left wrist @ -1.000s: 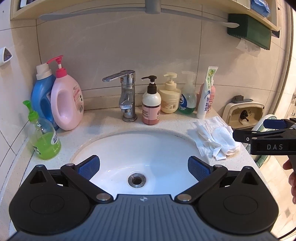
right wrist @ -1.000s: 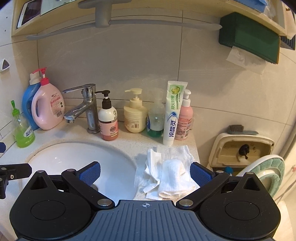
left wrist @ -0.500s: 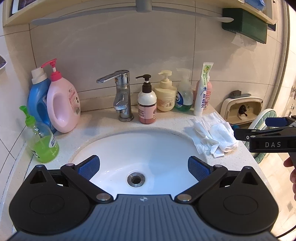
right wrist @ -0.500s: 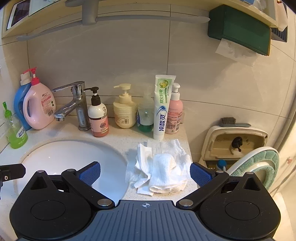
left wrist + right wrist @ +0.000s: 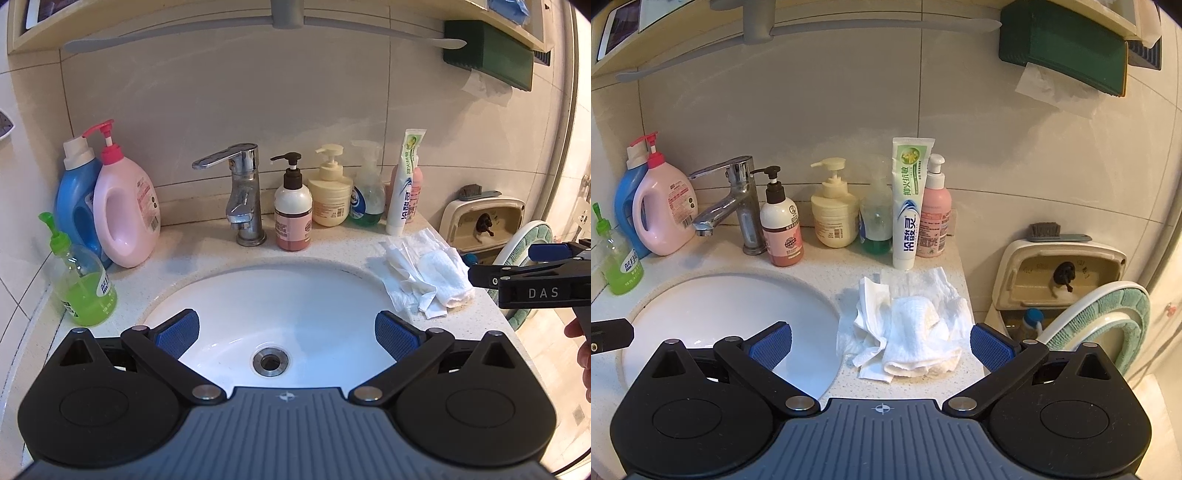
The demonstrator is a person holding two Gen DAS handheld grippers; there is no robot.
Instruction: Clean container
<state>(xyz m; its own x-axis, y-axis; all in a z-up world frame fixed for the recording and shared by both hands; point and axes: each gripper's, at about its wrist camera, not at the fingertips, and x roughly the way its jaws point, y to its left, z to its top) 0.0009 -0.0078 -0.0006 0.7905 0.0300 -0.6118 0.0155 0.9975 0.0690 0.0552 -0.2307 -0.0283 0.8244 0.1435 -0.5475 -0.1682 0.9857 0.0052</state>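
Note:
A white oval sink basin point(image 5: 280, 295) with a metal drain point(image 5: 270, 360) is set in a speckled countertop. My left gripper point(image 5: 284, 330) is open and empty, held above the basin's front. A crumpled white cloth on paper towels point(image 5: 908, 328) lies on the counter right of the basin; it also shows in the left wrist view point(image 5: 424, 277). My right gripper point(image 5: 881, 341) is open and empty, just in front of the cloth. It appears from the side in the left wrist view point(image 5: 517, 269).
A chrome faucet point(image 5: 240, 192) stands behind the basin. Pump bottles point(image 5: 328, 188) and an upright toothpaste tube point(image 5: 908, 203) line the back wall. Detergent bottles point(image 5: 122, 206) and a green bottle point(image 5: 81, 280) stand at the left. A toilet point(image 5: 1071, 291) is right of the counter.
Both grippers have drawn back a little from the wall, so the sink and bottles look slightly farther off. Both stay open and empty. The cloth has not moved.

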